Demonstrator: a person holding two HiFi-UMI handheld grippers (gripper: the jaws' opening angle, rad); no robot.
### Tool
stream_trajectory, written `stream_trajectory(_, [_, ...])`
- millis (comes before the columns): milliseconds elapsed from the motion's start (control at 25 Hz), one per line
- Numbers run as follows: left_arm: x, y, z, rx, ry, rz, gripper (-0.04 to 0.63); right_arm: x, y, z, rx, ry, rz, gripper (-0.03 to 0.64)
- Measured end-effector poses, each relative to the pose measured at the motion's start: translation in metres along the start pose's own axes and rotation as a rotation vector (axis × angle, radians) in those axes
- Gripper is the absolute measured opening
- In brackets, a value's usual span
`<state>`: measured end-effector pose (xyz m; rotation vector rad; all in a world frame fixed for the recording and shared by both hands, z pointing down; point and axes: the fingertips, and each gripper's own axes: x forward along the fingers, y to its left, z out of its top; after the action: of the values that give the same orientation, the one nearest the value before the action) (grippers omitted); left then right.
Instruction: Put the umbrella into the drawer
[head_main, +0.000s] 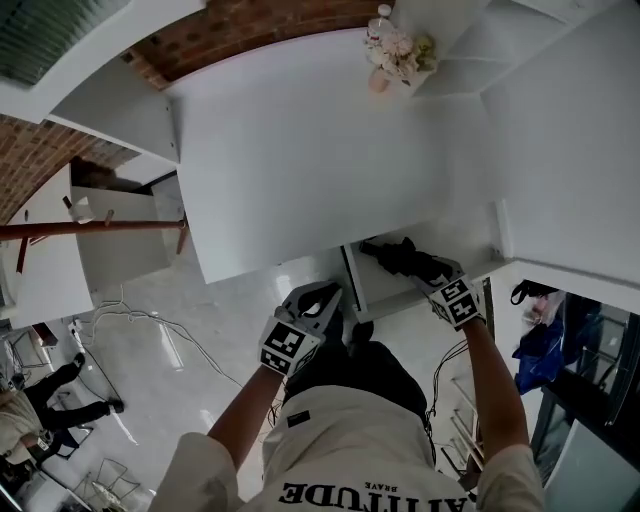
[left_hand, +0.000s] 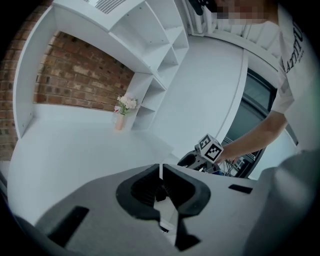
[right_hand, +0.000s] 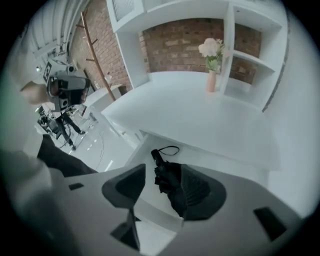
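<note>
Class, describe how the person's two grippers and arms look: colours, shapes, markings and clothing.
The left gripper and right gripper each have a grey body with two broad jaws lined by black ribbed pads. Each carries a white cube printed with black square markers. The person wears a cream T-shirt with dark lettering. Its short sleeves leave the forearms bare.

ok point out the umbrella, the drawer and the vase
umbrella (right_hand: 164, 177): right gripper view, folded canopy
drawer (head_main: 387, 290): head view, bare floor
vase (right_hand: 211, 82): right gripper view, body
</note>
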<state>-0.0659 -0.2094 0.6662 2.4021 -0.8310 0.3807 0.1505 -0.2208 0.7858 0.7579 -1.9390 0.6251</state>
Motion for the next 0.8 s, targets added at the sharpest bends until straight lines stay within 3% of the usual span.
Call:
stream_trajectory(480, [-0.021,-0.056,0.024,0.024,-0.044,-0.004,0.04,-0.123,0.011,0.023,0.219,-0.369,-0.037,0.109])
stream_trajectory(800, [-0.035,-0.094,0.041,0.01,-0.135,0.108,0.04,-0.207,0.022,0.019,0.264,-0.592,-0.007,0.048])
